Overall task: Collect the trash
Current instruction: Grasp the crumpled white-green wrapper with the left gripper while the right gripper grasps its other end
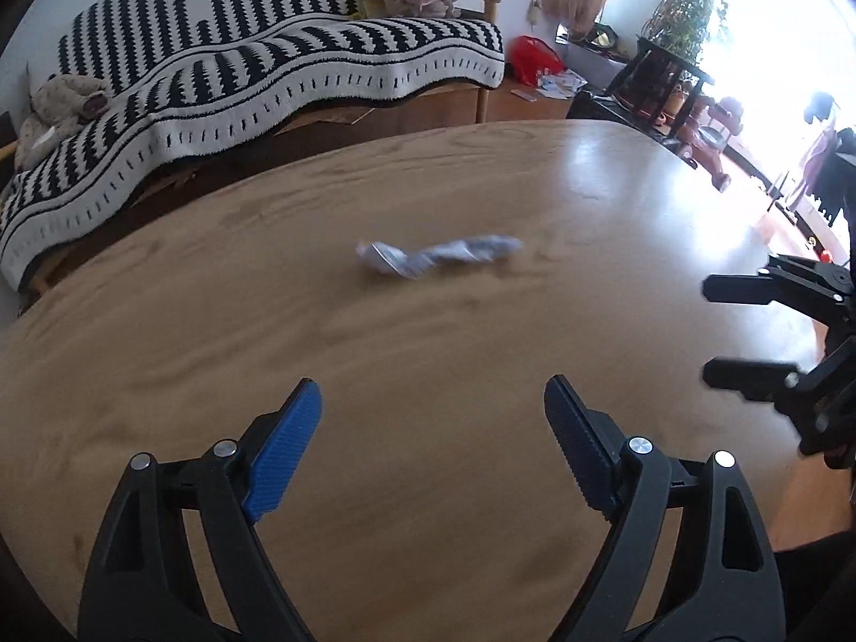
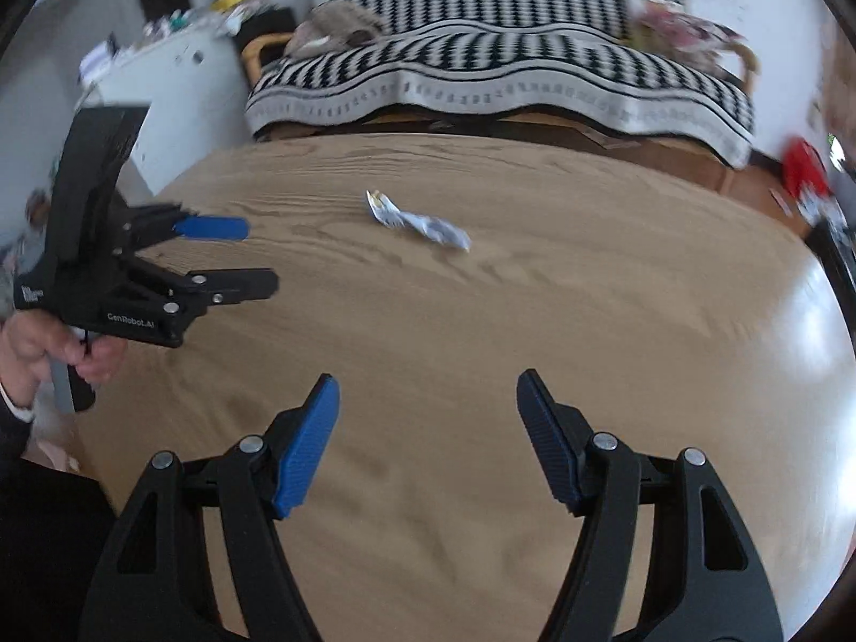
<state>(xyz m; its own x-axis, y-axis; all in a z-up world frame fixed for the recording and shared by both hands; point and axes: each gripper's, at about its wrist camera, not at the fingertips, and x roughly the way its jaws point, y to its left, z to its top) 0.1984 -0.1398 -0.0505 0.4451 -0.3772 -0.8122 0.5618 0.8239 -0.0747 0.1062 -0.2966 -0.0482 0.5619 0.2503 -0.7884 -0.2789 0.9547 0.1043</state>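
Note:
A crumpled white-and-blue wrapper (image 1: 438,257) (image 2: 417,222) lies alone on the round wooden table (image 1: 374,455) (image 2: 588,310), past the middle. My left gripper (image 1: 432,390) hovers over the near part of the table, short of the wrapper, jaws wide open and empty. It also shows at the left edge of the right wrist view as the left gripper (image 2: 262,255), held by a hand (image 2: 80,353). My right gripper (image 2: 428,380) is open too, with nothing between its blue pads, and the wrapper lies well ahead of it. In the left wrist view the right gripper (image 1: 706,331) hangs over the table's right side.
Behind the table stands a sofa under a black-and-white blanket (image 1: 267,69) (image 2: 508,80), with a plush toy (image 1: 59,107) on it. A red bag (image 1: 532,56), a dark stand (image 1: 663,80) and plants are at the back right. A white cabinet (image 2: 176,85) stands back left.

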